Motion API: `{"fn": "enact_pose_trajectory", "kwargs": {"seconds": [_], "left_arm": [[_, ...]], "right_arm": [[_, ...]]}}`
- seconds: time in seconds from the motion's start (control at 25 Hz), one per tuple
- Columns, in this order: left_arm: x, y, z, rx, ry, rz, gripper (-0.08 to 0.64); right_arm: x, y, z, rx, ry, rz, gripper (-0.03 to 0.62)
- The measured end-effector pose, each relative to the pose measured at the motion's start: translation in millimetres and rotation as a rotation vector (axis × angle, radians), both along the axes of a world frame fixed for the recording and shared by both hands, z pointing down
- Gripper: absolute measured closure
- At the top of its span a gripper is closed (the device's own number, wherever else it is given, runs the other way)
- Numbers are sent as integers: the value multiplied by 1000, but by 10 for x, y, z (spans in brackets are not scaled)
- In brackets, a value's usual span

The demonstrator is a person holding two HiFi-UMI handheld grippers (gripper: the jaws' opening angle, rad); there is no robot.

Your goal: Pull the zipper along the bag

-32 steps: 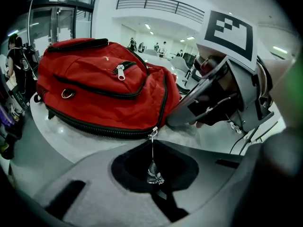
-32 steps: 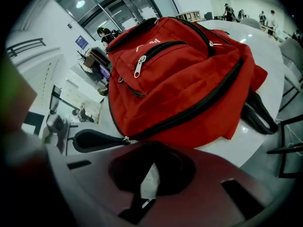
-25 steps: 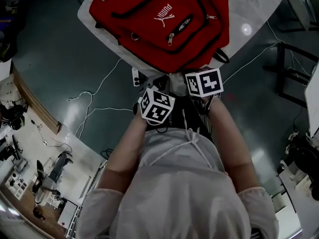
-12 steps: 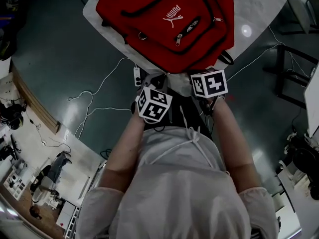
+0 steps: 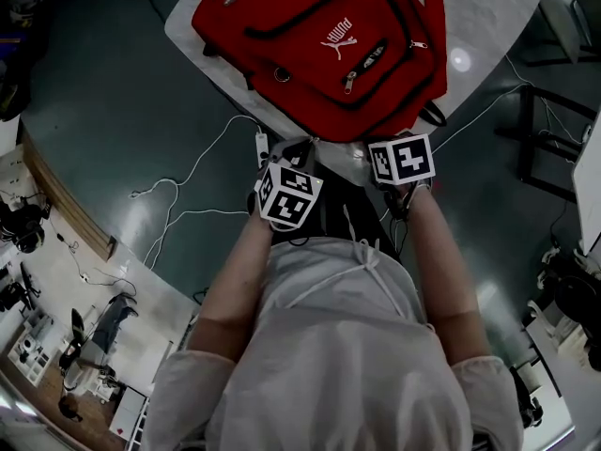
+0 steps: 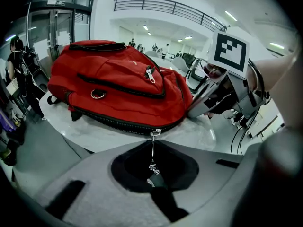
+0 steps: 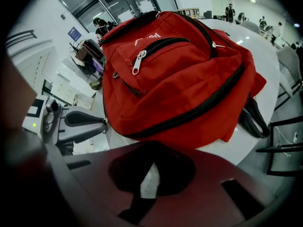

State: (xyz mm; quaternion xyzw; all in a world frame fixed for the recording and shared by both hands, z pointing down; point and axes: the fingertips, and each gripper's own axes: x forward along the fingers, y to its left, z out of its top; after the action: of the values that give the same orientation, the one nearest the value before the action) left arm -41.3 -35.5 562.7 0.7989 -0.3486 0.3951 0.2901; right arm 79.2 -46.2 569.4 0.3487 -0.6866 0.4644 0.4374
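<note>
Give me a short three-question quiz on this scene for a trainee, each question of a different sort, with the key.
1. True or false: the left claw is shut on the zipper pull of the red backpack.
2. Where does the backpack lie? A. on the floor; B. on the white table; C. on a chair.
3. Fill in: a small metal ____ hangs on the backpack's front panel.
Key: 1 true; 2 B; 3 ring.
</note>
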Motion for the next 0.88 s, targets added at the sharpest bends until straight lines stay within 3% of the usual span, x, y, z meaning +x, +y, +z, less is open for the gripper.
{"fn": "enact_pose_trajectory", "kwargs": {"seconds": [0.64, 0.88], "left_arm": [[-475, -307, -39, 36, -6, 20, 535], [-664, -468, -47, 46, -11, 30, 535]], "right_arm": [[8, 0, 3, 15, 133, 4, 566], [17, 0, 12, -3, 117, 42, 566]]}}
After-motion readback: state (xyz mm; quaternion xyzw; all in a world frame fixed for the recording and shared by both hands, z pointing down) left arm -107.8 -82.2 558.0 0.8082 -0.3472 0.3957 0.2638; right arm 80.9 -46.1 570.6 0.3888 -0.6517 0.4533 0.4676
